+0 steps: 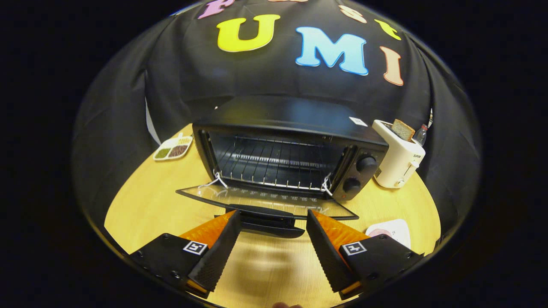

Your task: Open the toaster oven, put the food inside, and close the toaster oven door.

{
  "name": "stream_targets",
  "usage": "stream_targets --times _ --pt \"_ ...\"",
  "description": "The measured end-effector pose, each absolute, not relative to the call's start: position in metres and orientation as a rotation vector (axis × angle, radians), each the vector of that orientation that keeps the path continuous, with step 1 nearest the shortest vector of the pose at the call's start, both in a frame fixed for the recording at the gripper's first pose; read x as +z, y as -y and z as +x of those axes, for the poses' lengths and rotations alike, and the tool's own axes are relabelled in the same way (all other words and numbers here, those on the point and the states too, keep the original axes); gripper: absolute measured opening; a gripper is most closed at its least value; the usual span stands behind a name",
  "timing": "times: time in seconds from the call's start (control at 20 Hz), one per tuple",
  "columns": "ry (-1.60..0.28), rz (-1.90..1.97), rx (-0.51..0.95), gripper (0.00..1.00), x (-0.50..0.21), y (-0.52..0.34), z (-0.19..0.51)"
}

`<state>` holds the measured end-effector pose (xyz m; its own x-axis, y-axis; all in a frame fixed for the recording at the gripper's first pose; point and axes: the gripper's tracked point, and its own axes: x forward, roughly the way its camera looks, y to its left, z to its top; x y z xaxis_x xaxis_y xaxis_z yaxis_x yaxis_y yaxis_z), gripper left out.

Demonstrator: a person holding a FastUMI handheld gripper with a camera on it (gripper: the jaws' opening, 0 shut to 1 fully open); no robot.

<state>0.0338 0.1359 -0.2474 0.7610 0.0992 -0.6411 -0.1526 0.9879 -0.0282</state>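
**Oven door down, gripper at the handle**

The wooden tabletop (pixel 145 205) carried the toaster oven (pixel 291 145), its glass door (pixel 265 200) folded flat toward me, rack bare. A white toaster (pixel 398 160) stood just beside it. My gripper (pixel 270 229) was spread wide, the door handle (pixel 267 222) between its fingertips, neither pressing. A pink-and-white plate (pixel 391 231) lay beside the right finger.

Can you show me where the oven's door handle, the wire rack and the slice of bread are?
Door handle (pixel 266 221), gripper view: middle of the bar, between the open tool's fingers.
Wire rack (pixel 274 164), gripper view: its middle bars.
Bread slice (pixel 403 129), gripper view: its face above the toaster slot.
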Motion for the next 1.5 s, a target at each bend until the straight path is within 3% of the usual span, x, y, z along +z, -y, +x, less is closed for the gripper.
stream_targets --times 0.2,0.8,1.15,1.5 --pt "-0.916 -0.050 0.125 0.99 -0.294 -0.116 0.018" --pt "-0.874 -0.129 0.154 0.98 -0.267 -0.051 -0.010" --pt "-0.897 -0.101 0.056 0.98 -0.240 0.041 -0.025" --pt "-0.989 -0.062 0.004 0.98 -0.262 0.122 -0.024"
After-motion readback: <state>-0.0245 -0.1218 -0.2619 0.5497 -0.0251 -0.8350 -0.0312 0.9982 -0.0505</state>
